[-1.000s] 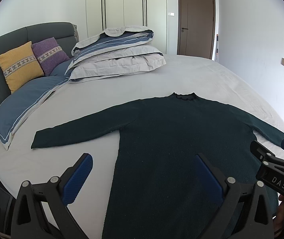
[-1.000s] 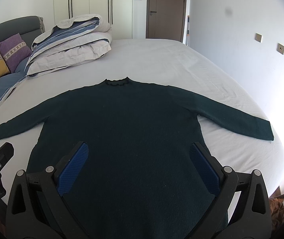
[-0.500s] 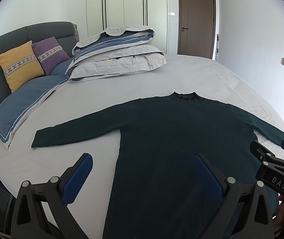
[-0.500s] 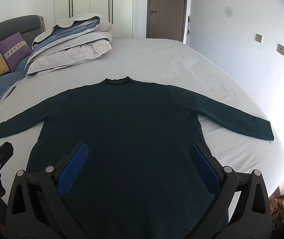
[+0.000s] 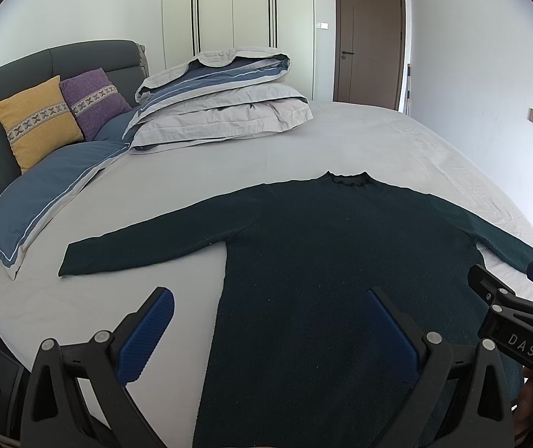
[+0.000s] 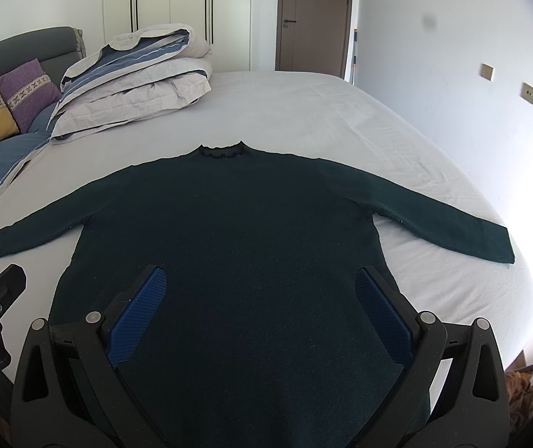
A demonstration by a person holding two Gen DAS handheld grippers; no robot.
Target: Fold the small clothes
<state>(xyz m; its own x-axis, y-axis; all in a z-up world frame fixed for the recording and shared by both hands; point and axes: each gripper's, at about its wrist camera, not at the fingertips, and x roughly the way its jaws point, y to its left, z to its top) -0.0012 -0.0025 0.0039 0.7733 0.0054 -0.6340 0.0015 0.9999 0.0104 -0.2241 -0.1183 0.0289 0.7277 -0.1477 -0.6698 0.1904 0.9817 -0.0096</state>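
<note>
Dark green sweater [image 6: 236, 246] flat on bed [image 6: 322, 112], sleeves spread; left gripper [image 5: 270, 332], right gripper [image 6: 260, 304] both agape, empty.

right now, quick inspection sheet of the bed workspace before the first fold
surface: bed sheet, light grey, lightly creased
job's things: dark green sweater flat, both sleeves spread, collar away from the cameras
clutter: folded duvet; yellow cushion and purple cushion against headboard
grippers: left gripper and right gripper, jaws wide, holding nothing
cables: nothing seen
surroundings: wardrobe, closed door
</note>
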